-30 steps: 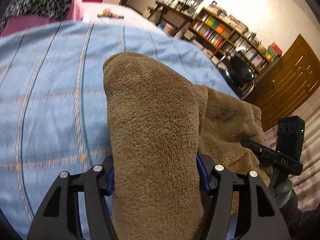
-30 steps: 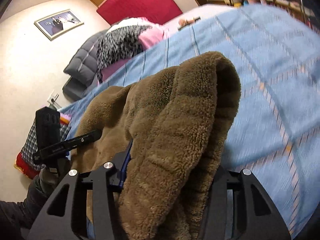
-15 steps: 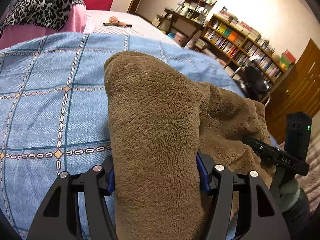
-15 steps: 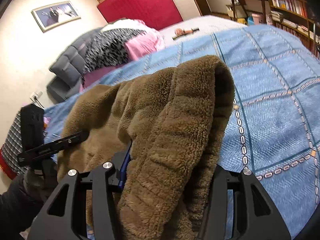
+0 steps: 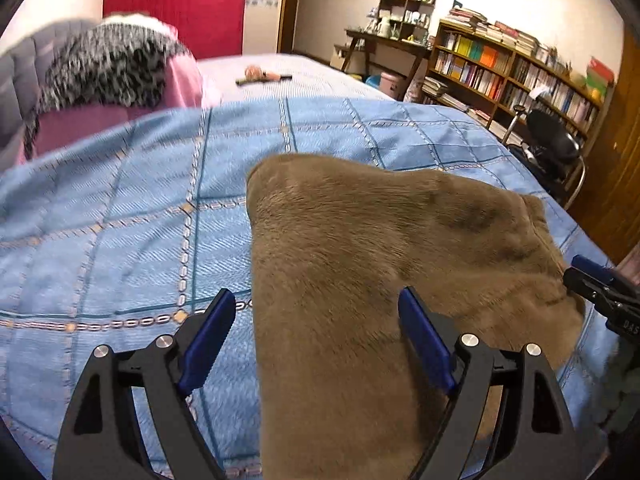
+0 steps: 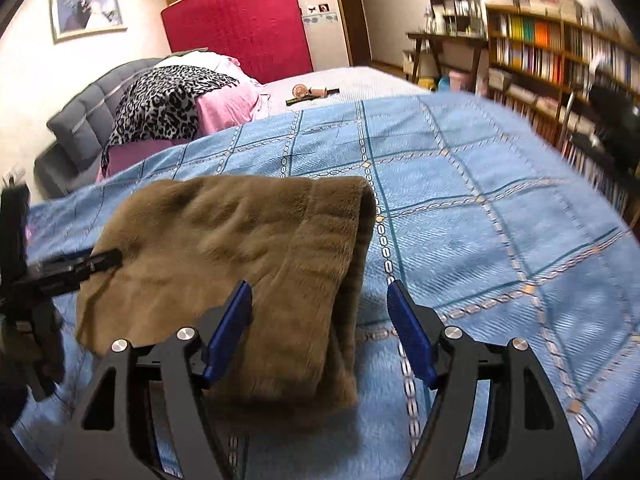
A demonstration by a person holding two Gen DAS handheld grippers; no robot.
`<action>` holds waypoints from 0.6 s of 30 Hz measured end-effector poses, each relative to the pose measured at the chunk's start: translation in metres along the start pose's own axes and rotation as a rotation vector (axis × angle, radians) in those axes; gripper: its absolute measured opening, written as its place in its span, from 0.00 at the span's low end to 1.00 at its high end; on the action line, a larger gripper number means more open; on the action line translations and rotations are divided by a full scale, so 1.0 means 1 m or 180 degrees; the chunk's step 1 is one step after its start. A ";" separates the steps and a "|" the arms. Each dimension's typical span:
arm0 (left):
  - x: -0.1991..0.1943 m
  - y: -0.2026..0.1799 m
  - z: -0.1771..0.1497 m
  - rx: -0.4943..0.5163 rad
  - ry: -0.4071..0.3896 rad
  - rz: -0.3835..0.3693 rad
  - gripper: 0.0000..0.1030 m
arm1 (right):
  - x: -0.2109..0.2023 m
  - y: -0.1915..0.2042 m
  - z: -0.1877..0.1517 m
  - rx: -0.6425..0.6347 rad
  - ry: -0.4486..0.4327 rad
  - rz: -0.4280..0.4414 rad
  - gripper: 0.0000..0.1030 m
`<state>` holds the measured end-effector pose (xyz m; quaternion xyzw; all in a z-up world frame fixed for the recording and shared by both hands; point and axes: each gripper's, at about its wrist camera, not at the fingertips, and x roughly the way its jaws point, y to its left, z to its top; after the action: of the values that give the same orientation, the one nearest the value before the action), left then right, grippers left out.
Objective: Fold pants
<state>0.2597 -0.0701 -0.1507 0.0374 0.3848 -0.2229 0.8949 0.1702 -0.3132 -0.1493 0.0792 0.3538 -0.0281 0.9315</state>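
Brown plush fleece pants [image 5: 380,280] lie folded on the blue checked bedspread [image 5: 120,220], directly ahead of both claws. Left claw [image 5: 316,340] and right claw [image 6: 320,320] stand spread, holding nothing. Fabric judged soft, thick, limp; best pinched at corners. Bookshelves [image 6: 560,60] beyond.

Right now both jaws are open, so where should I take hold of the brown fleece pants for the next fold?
Probably the near end of the brown fleece pants, which hangs toward the camera over the blue checked bedspread. The right gripper already straddles the thick doubled edge; close in from the near side there. The left gripper can pinch the opposite near corner likewise.
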 end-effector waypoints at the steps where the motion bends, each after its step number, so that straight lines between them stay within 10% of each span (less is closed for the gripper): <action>1: -0.006 -0.005 -0.004 0.0041 -0.0043 0.0013 0.80 | -0.001 0.003 -0.005 -0.0040 0.0024 -0.0041 0.69; 7: -0.011 -0.031 -0.028 0.0550 -0.0136 0.0275 0.80 | 0.023 -0.013 -0.028 0.0183 0.0279 -0.0155 0.71; 18: 0.004 -0.030 -0.031 0.0428 0.0067 0.0460 0.85 | 0.022 -0.019 -0.038 0.0337 0.0324 -0.0178 0.80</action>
<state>0.2284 -0.0914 -0.1723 0.1274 0.3747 -0.1827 0.9000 0.1596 -0.3258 -0.1947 0.1197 0.4008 -0.0687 0.9057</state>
